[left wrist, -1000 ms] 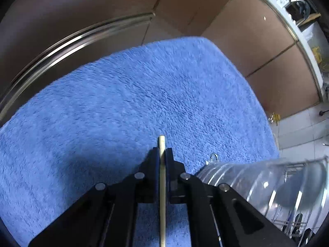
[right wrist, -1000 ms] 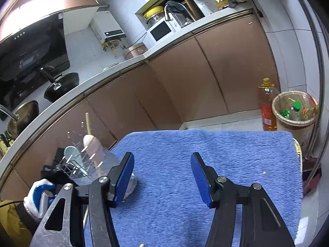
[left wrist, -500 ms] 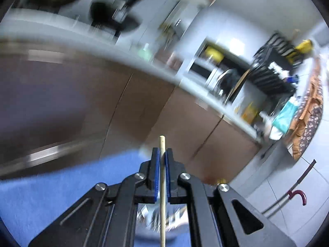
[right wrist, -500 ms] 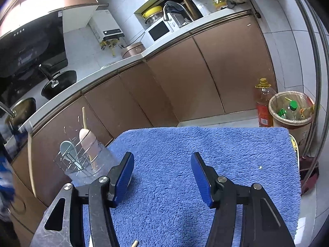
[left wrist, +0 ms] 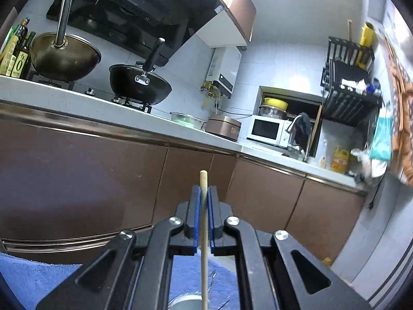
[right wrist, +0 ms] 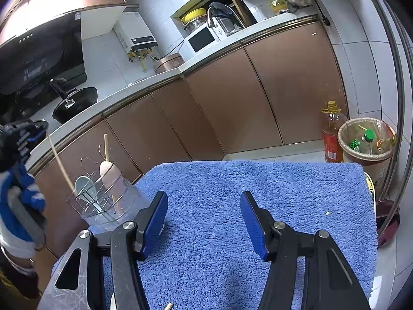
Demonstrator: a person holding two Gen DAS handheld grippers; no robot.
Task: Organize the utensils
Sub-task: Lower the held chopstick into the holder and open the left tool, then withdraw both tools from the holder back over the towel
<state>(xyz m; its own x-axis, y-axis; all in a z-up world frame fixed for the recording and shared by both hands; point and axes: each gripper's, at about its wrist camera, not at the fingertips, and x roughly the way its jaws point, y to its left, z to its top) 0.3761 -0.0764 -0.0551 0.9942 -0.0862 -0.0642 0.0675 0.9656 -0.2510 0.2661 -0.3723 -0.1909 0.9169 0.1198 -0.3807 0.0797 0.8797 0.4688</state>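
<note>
Raised wooden chopstick [left wrist: 203, 222], tool-pinched [left wrist: 203, 193].

Left gripper [left wrist: 203, 193] with chopstick [left wrist: 204, 222], earlier flat over towel [right wrist: 232, 206], now upright above holder [right wrist: 103, 201].

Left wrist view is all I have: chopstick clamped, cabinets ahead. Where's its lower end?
Observer: The right wrist view shows the chopstick tilted, with its lower end at the rim of the clear holder, beside the green spoon. I can't tell if it's inside yet.
Operator: Anything else in the holder?
Observer: A pale spatula with a wooden handle, standing in a wire divider slot.
Operator: Right gripper?
Observer: Right gripper is open and empty, above the blue towel.
</note>
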